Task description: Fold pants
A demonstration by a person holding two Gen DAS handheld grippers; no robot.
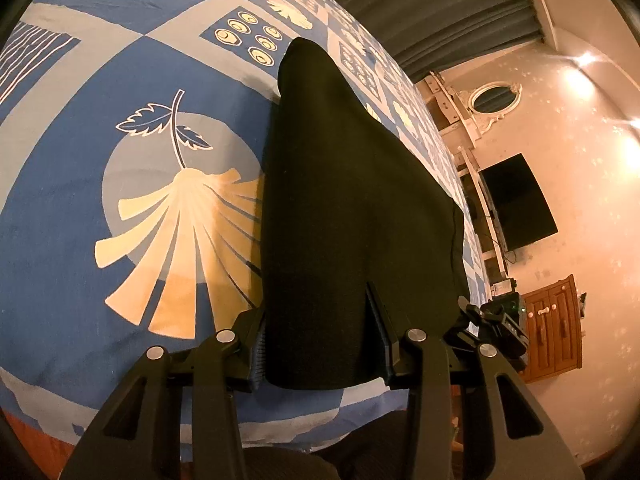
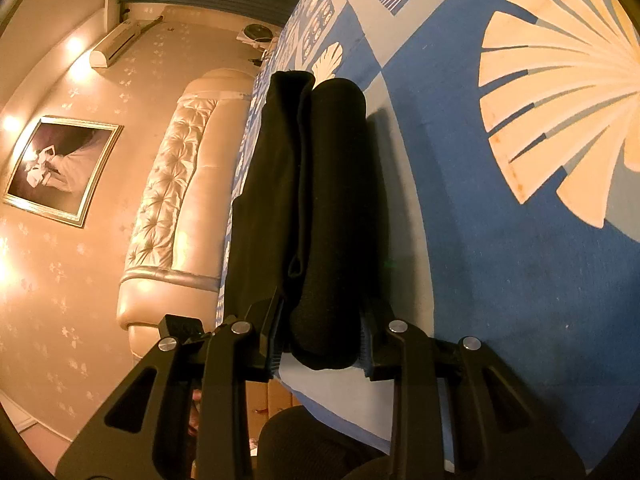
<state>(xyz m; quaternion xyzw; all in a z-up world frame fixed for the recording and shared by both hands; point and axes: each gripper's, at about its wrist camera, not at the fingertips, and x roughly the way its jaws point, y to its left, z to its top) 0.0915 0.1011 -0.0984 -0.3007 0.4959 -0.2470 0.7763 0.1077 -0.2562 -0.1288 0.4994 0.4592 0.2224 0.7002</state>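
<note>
Pants (image 1: 352,208) lie on bed (image 1: 100,240), already folded narrow. We hold near end w/ both: left gripper (image 1: 320,344) and right gripper (image 2: 320,332) clamped on cloth. Remaining: approx. one crosswise fold.

bedspread (image 1: 120,220) cut off by frame edges, fingers (image 2: 276,328) partly behind pants (image 2: 320,220)

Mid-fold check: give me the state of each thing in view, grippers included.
Pants: black, folded into a thick bundle, lifted at the gripped edge.
Left gripper: shut on pants.
Right gripper: shut on pants.
Bedsheet: spread flat under the pants.
</note>
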